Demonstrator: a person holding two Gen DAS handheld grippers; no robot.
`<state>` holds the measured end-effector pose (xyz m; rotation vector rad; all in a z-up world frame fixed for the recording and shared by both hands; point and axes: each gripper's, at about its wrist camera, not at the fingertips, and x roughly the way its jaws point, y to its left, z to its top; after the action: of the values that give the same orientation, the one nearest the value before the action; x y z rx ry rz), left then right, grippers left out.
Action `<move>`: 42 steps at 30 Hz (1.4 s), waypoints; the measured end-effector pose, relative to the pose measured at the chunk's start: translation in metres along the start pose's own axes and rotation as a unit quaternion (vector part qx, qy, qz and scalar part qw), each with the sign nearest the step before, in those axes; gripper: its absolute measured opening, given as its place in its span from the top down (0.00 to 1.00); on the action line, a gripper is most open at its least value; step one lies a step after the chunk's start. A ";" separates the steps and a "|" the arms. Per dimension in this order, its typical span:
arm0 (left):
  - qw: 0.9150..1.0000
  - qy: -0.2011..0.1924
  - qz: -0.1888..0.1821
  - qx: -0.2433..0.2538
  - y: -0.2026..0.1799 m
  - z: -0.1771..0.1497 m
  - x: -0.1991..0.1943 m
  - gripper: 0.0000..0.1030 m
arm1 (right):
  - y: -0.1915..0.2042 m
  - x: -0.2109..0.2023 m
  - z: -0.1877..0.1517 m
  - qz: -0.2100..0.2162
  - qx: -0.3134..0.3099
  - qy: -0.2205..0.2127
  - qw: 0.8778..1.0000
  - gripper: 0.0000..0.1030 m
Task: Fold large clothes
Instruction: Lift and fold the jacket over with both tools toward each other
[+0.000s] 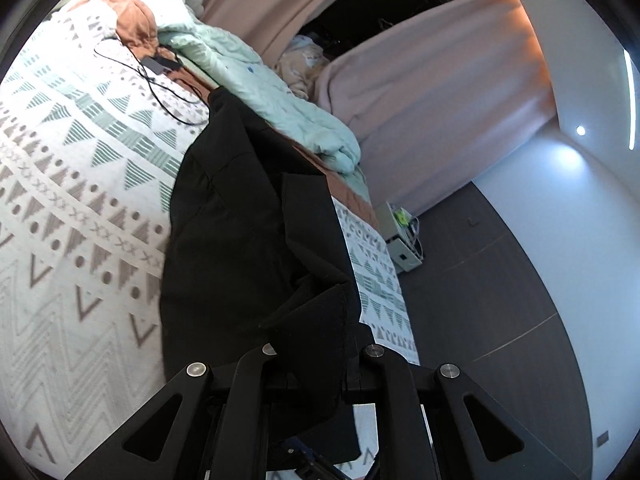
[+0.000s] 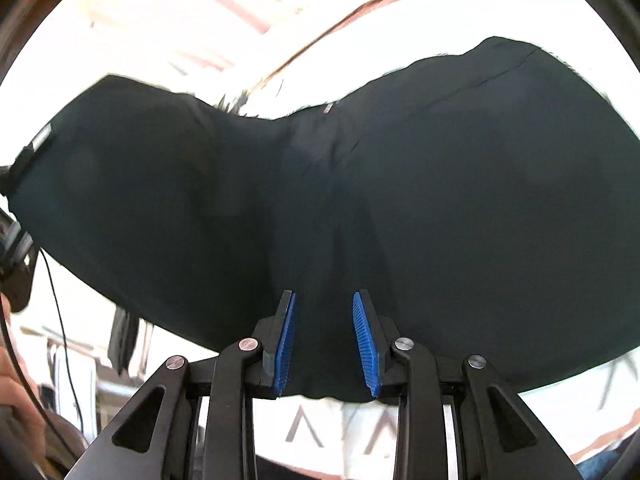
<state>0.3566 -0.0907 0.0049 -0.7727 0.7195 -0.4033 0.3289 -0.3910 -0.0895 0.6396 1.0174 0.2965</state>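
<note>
Both tongs grip one black garment [image 1: 240, 220]: the left gripper [image 1: 316, 364] has its jaws pressed together on a bunched hem edge, its pads hidden under the cloth, while the right gripper [image 2: 325, 344] holds its blue pads [image 2: 366, 340] partly apart with a thick gather of the same fabric filling the space between them. From the left tongs the garment hangs down onto the patterned bedspread [image 1: 80, 200], where the rest of it lies; seen from the right wrist, it spreads wide and dark over the pale bed. Judged by its drape, the cloth is soft, limp and fairly light, probably smooth enough to slide, so seams, hems and corners look like the surest places to take hold. Beside it lie a pale green quilt [image 1: 256, 92], an orange-brown cloth [image 1: 134, 20] and a black cable [image 1: 160, 92] with its adapter, near enough to snag a fold laid toward them. Pink curtains [image 1: 420, 92] hang beyond the bed, and a small white box [image 1: 402, 240] stands on the dark floor.
</note>
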 end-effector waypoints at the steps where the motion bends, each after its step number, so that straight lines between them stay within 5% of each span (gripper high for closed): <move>1: 1.000 0.005 -0.004 -0.003 -0.003 -0.001 0.006 0.91 | -0.006 -0.006 0.004 -0.003 0.007 -0.010 1.000 0.70; 7: 0.999 0.041 -0.020 -0.002 -0.021 -0.013 0.052 0.91 | -0.038 -0.048 0.022 -0.017 0.051 -0.066 0.996 0.70; 15: 0.994 0.106 -0.028 -0.002 -0.039 -0.053 0.124 0.91 | -0.095 -0.096 0.037 -0.022 0.157 -0.142 0.977 0.70; 26: 0.980 0.198 -0.030 0.019 -0.052 -0.123 0.185 0.91 | -0.141 -0.127 0.033 -0.044 0.228 -0.172 0.957 0.70; 29: 0.975 0.218 -0.025 0.032 -0.055 -0.130 0.187 0.81 | -0.145 -0.134 0.023 -0.044 0.236 -0.178 0.954 0.70; 33: 0.968 0.240 -0.065 0.017 -0.053 -0.132 0.177 0.39 | -0.156 -0.134 0.016 -0.043 0.241 -0.178 0.953 0.70; 34: 0.969 0.234 -0.072 0.015 -0.053 -0.129 0.169 0.38 | -0.156 -0.134 0.015 -0.042 0.241 -0.177 0.953 0.69; 37: 0.975 0.214 -0.055 0.029 -0.053 -0.121 0.146 0.38 | -0.157 -0.132 0.010 -0.034 0.239 -0.176 0.954 0.44; 42: 0.984 0.176 -0.012 0.037 -0.036 -0.106 0.102 0.38 | -0.147 -0.128 0.006 -0.026 0.225 -0.166 0.960 0.41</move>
<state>0.3488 -0.2246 -0.0652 -0.6467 1.0194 -0.5943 0.2601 -0.5739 -0.0896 1.0349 0.7763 -0.0954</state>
